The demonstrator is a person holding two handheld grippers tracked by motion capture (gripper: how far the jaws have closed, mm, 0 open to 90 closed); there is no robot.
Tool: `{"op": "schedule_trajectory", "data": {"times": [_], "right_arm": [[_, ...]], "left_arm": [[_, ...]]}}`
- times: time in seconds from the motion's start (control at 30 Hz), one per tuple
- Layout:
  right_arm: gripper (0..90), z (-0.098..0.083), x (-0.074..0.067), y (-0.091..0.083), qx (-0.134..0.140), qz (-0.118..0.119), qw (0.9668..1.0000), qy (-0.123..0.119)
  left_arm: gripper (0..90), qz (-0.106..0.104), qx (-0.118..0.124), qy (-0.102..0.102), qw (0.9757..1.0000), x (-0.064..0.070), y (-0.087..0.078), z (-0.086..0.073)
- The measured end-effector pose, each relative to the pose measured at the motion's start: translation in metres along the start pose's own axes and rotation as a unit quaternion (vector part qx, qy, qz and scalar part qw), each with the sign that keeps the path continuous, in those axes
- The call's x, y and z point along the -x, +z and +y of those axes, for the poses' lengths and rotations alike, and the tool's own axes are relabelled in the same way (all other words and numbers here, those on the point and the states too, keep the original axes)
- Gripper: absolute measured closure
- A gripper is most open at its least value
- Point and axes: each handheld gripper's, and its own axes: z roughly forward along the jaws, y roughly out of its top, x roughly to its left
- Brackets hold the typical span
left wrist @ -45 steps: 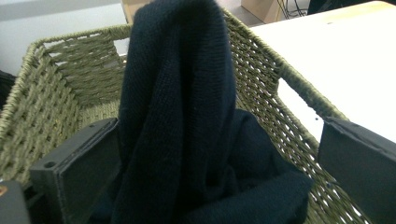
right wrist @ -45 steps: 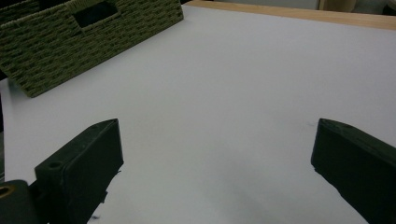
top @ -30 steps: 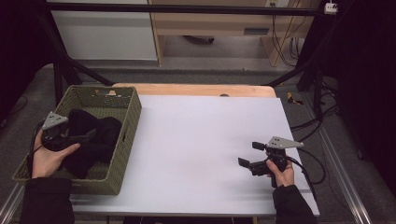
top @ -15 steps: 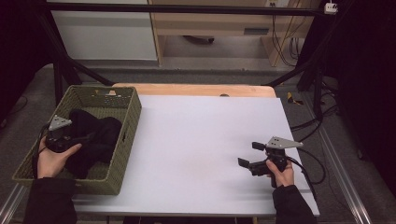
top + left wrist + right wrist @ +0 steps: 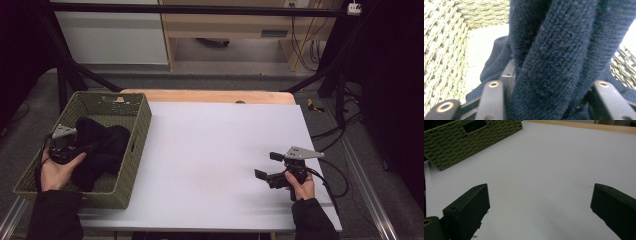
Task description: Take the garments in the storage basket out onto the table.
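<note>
the left tool (image 5: 75,150), its jaws just closing on a fold of the dark knitted garment (image 5: 554,62) inside the green woven basket (image 5: 132,145), grips it for lifting, while the right tool (image 5: 267,167) waits open, empty, above the white tabletop (image 5: 210,150).

place: lab / recording rig, not a home
frame: black metal struts (image 5: 65,75) beyond the left gripper (image 5: 62,145), crossbar overhead
worktop: white sheet (image 5: 215,150) on wood table, ahead of right gripper (image 5: 265,167)
cabling: cable bundles (image 5: 300,45) far beyond right gripper
floor: grey carpet (image 5: 225,80)
far wall: plain cabinets (image 5: 110,35)
</note>
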Motion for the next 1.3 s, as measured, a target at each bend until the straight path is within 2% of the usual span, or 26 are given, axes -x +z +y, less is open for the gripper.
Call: {"op": "schedule_trajectory", "data": {"times": [0.1,0.23,0.6,0.8,1.07,1.13,1.17,1.23,1.3], "right_arm": [[2.7,0.0,0.0,0.0,0.0,0.0,1.0,0.001],[2.7,0.0,0.0,0.0,-0.001,0.0,1.0,0.0],[2.7,0.0,0.0,0.0,-0.002,0.0,1.0,0.001],[2.7,0.0,0.0,0.0,-0.001,0.0,1.0,0.0],[2.7,0.0,0.0,0.0,0.001,0.0,1.0,0.0],[2.7,0.0,0.0,0.0,0.0,0.0,1.0,0.0],[2.7,0.0,0.0,0.0,0.0,0.0,1.0,0.0],[2.7,0.0,0.0,0.0,0.0,0.001,1.0,0.0],[2.7,0.0,0.0,0.0,-0.001,0.001,1.0,0.0]], "left_arm": [[58.6,-0.001,-0.002,0.003,1.0,0.001,-0.002,0.0],[64.5,0.005,-0.003,0.021,0.9998,0.003,-0.003,-0.001],[69.6,0.014,-0.006,0.022,0.9996,0.006,-0.008,0.003],[70.1,0.019,-0.003,0.018,0.9997,0.007,-0.013,0.007],[71.0,0.021,0.015,0.006,0.9997,0.007,-0.023,0.012],[71.1,0.02,0.018,0.001,0.9996,0.006,-0.026,0.013],[71.0,0.018,0.023,-0.01,0.9995,0.006,-0.029,0.014],[71.1,0.015,0.027,-0.018,0.9994,0.005,-0.032,0.015],[71.0,0.014,0.027,-0.018,0.9994,0.005,-0.034,0.015]]}}
